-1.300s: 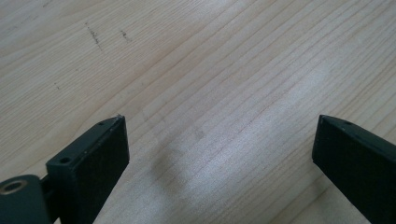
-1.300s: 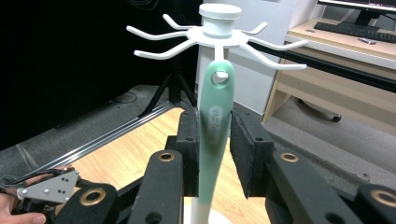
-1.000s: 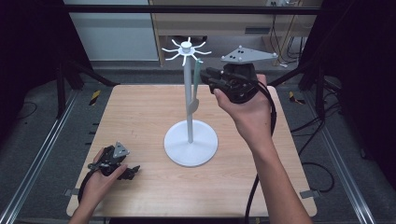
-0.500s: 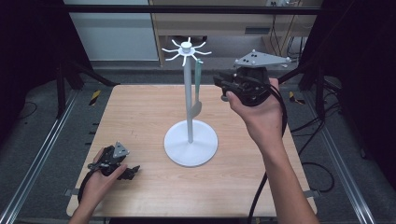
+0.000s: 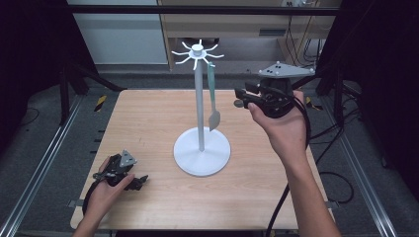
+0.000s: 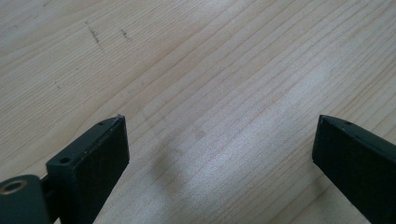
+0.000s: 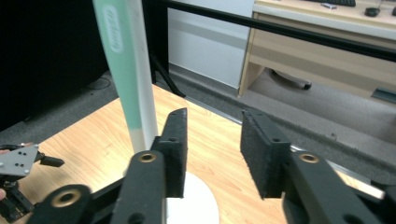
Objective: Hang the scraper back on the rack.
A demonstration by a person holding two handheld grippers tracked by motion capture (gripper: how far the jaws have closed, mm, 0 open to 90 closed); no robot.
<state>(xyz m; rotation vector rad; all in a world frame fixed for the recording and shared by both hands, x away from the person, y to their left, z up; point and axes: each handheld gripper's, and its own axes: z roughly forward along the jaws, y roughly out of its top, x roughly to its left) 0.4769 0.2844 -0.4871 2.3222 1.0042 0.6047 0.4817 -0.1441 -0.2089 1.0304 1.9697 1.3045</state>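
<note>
At 7 o'clock on the wooden table [image 5: 148, 123], near the front edge: left gripper [image 5: 140, 181] held low in the left hand [image 5: 106, 190], resting on or just above the wood. Jaws spread wide in the left gripper view, bare wood grain between them, nothing gripped. Fingers [image 6: 95, 163] clear of any object.

At 2 o'clock from the stand, raised above the table: right gripper [image 5: 239, 98] held in the right hand [image 5: 281, 126], grey three-cornered plate [image 5: 285, 69] on top, jaws pointing toward the pole. Jaws parted with a moderate gap in the right gripper view, nothing between the pads [image 7: 261, 149]. Released, holding nothing.

At table centre: white stand [image 5: 201, 148] with round base, upright pole and radial hooks at the top. Hanging from one hook on the 3 o'clock side of the pole: green spatula [image 5: 212, 98], blade down, free of the gripper, just beside the pole.

Beyond the table at 12 o'clock: grey floor, light wooden desk [image 5: 222, 22], white wall panel. Black frame bars around the table; cables at 3 o'clock.
</note>
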